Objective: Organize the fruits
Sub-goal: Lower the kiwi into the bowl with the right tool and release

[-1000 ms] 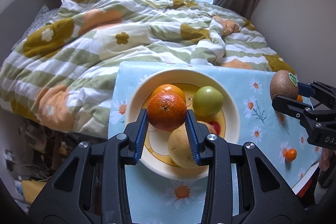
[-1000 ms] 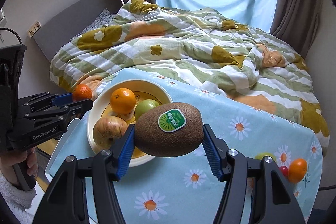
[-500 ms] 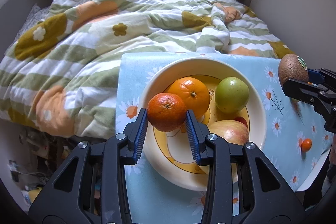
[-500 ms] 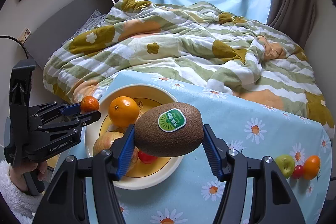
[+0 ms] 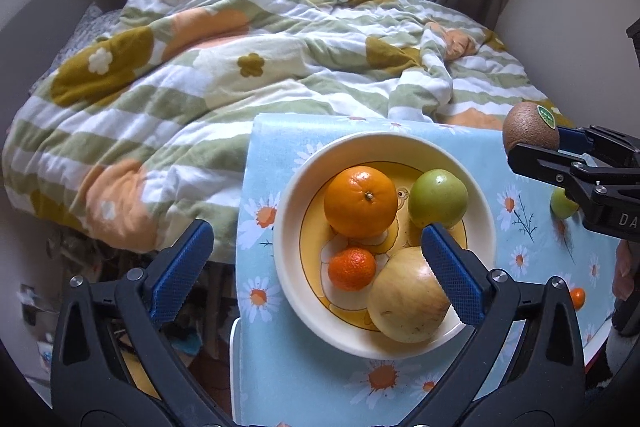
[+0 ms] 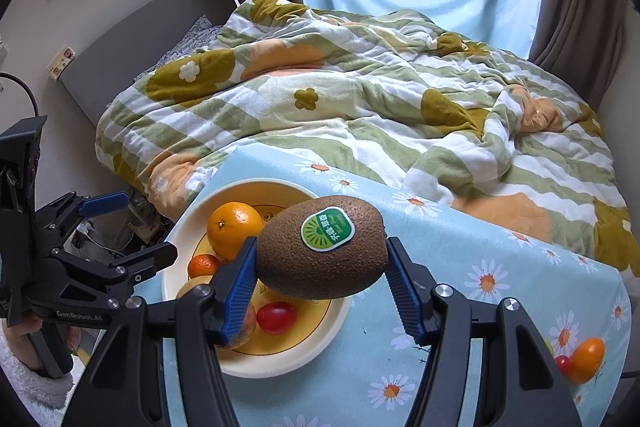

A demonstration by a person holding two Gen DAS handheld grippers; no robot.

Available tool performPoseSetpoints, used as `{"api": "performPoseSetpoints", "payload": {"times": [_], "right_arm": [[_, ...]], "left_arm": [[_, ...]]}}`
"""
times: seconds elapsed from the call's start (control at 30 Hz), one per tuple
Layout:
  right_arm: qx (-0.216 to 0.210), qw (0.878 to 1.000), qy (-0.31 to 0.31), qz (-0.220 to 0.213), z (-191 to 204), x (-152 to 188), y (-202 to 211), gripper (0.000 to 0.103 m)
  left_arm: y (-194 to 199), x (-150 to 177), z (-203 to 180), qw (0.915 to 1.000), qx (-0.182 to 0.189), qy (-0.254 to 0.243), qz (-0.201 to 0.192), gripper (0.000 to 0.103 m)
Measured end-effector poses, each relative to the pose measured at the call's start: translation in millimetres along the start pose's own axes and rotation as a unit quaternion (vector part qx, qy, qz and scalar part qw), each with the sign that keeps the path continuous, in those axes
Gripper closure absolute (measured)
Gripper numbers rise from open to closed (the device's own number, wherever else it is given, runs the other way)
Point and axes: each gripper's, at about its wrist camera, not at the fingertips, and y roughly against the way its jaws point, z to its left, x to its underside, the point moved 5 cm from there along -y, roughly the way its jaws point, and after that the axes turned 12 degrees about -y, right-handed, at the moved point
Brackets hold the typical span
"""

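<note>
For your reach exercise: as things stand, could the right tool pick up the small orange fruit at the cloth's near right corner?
Probably not yet: the right tool is shut on the kiwi; otherwise the small orange fruit lies unobstructed.

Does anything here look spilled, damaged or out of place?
Nothing is spilled or visibly damaged. A few small fruits, an orange one among them, lie loose on the daisy tablecloth, outside the bowl. The bed's quilt is rumpled.
</note>
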Motion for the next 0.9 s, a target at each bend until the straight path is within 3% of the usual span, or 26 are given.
{"api": "performPoseSetpoints", "payload": {"times": [0.47, 0.9], "right_arm": [[-0.047, 0.998, 0.034, 0.038, 32.4, -18.8, -52.9, 0.045], [-0.073, 0.993, -0.017, 0.092, 31.6, -12.2, -92.9, 0.045]], "left_arm": [[3.8, 16.0, 7.7, 0.9995, -0.012, 0.025, 0.011, 0.0], [-8.5, 24.2, 10.9, 0.9991, 0.0, 0.035, 0.025, 0.0]]}}
